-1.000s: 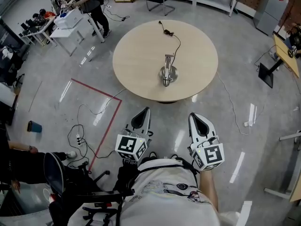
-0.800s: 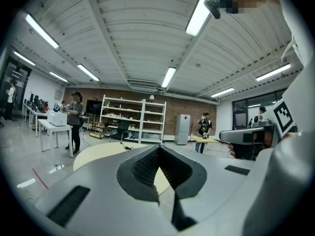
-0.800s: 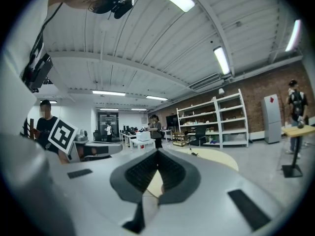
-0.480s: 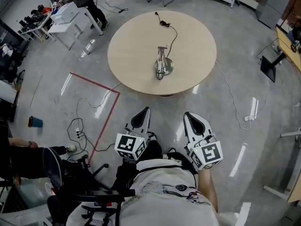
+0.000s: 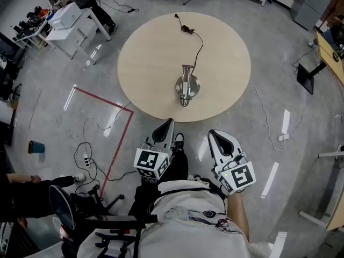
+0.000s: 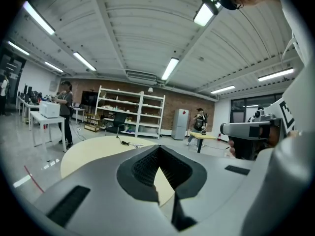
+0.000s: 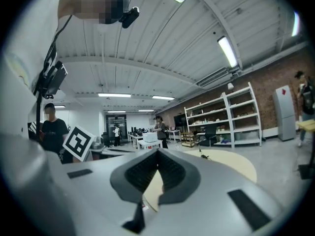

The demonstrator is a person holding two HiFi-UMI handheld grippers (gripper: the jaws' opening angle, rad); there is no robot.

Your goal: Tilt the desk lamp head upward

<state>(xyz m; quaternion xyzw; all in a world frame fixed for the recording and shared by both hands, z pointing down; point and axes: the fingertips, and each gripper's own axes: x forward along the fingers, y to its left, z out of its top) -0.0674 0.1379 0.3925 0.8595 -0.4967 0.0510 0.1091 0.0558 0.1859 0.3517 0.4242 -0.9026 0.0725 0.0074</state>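
Both grippers are held close to the body, short of the table, with nothing between the jaws.
- Left gripper: jaws together, empty; its own view shows the pads meeting in a closed seam.
- Right gripper: jaws together, empty as well.

The near edge of the round table lies just beyond the tips, at 12 o'clock. The desk lamp stands near the table's middle, well apart from both grippers. It is a shiny metal piece on a round base. From above, head and arm overlap, so the head's present tilt cannot be told. The cord trails from the lamp toward 12 o'clock and ends at a plug near the far edge.

Risks, as judged from here:
- Shut jaws reaching the head would only shove it. The lamp would probably skid on the smooth top or rock on its base.
- Lifting the head with the base unheld could raise or topple the whole lamp. One gripper likely needs to steady the base.
- Polished metal may slip between the pads, so the hinge never turns.
- Dragging the lamp nearer could pull the cord taut.
- The loose cable on the floor at 9 o'clock could catch a foot.
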